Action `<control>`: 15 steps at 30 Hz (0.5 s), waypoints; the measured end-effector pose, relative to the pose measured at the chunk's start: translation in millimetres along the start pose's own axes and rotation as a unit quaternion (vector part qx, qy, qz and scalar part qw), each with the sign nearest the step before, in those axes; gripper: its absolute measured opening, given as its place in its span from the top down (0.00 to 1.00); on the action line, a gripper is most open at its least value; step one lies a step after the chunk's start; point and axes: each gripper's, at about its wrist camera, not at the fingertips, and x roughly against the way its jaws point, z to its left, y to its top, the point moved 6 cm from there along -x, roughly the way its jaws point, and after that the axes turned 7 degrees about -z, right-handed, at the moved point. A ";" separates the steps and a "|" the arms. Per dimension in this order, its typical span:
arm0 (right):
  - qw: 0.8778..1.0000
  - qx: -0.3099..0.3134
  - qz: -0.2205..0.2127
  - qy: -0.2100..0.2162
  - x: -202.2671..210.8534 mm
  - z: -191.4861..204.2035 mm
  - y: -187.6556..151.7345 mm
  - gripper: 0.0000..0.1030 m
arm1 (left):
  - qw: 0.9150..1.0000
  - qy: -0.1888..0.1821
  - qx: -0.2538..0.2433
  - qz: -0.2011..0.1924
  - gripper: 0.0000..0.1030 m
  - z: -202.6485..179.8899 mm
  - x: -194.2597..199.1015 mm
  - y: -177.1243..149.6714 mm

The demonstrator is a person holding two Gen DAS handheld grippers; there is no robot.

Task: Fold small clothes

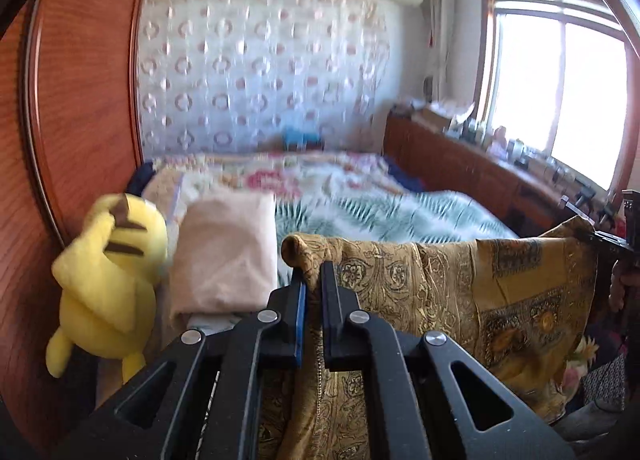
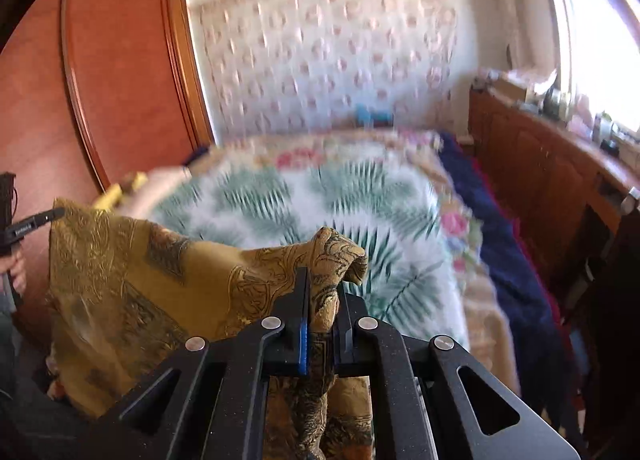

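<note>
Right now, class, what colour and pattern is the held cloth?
Mustard-gold cloth with dark paisley print; left wrist view.

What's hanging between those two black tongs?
A mustard-gold patterned cloth spans from the left tongs to the right tongs, seen in both wrist views.

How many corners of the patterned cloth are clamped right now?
2: the left gripper pinches one corner of the gold patterned cloth; the right gripper pinches the other. Lower corners hang out of view.
</note>
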 end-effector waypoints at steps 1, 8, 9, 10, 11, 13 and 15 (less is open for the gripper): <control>1.000 0.002 -0.015 0.000 14.4 1.9 7.3 0.93 | 1.000 -0.001 -0.002 -0.015 0.93 -3.1 11.0 8.3; 0.990 0.030 -0.134 -0.016 117.7 12.3 68.9 0.93 | 0.989 0.008 -0.020 -0.149 0.93 -27.9 97.6 76.9; 0.988 0.038 -0.151 -0.023 130.9 14.5 77.7 0.93 | 0.986 0.011 -0.022 -0.165 0.93 -31.2 107.7 84.8; 0.985 0.044 -0.164 -0.026 141.7 16.7 85.3 0.93 | 0.984 0.012 -0.023 -0.177 0.93 -32.7 113.7 89.9; 0.982 0.046 -0.181 -0.028 153.9 18.9 94.6 0.93 | 0.981 0.012 -0.024 -0.190 0.93 -34.9 122.0 98.2; 0.978 0.053 -0.200 -0.027 171.1 23.4 109.2 0.93 | 0.978 0.012 -0.027 -0.206 0.93 -35.2 130.3 110.9; 0.974 0.061 -0.217 -0.027 184.4 27.4 124.6 0.93 | 0.975 0.013 -0.033 -0.217 0.93 -34.8 133.3 125.0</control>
